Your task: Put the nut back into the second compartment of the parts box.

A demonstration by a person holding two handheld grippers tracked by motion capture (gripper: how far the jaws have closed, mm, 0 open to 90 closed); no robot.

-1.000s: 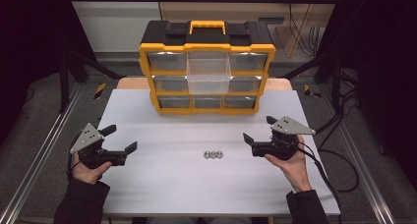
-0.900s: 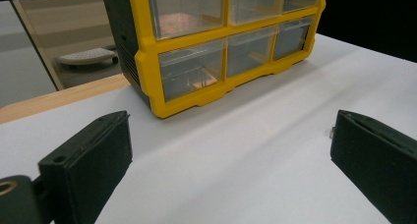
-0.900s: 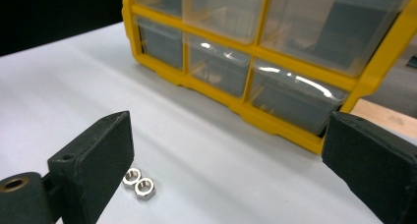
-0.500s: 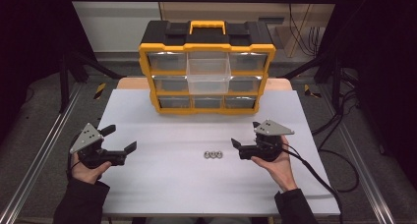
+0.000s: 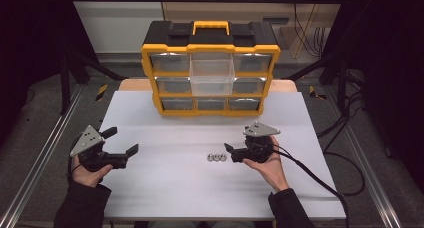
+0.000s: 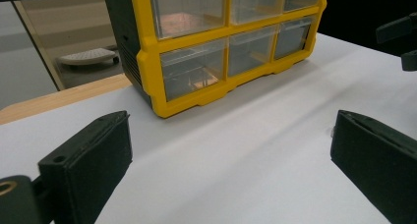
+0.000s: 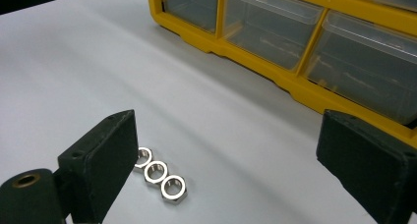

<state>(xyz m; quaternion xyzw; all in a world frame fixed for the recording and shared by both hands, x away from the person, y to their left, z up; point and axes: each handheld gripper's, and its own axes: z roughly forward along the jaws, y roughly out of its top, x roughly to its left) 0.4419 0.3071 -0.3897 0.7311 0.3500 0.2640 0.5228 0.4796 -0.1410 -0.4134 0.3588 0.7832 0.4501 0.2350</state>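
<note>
Organiser: yellow frame, black top, yellow handle, clear drawers in three rows. It stands upright at the far middle of the white table. The middle drawer, taller than its neighbours, juts out toward the person; the other drawers sit flush. In the left gripper view the organiser's lower left corner rests on the table, with bare wood showing past the table's white sheet beside it.

Nuts: three small silver hex nuts, in a row and touching one another, flat on the table, in front of the organiser and well apart from it, roughly in line with its middle drawer. In the right gripper view the nuts lie just beside the near jaw, one partly hidden behind it.

Right gripper: held in a hand in front of the organiser's right half, jaws spread wide and empty, tips just beside the nuts and pointing at them. I cannot tell whether a tip touches them.

Left gripper: held in a hand well to the front left of the organiser, far from the nuts, jaws spread wide, nothing between them.
</note>
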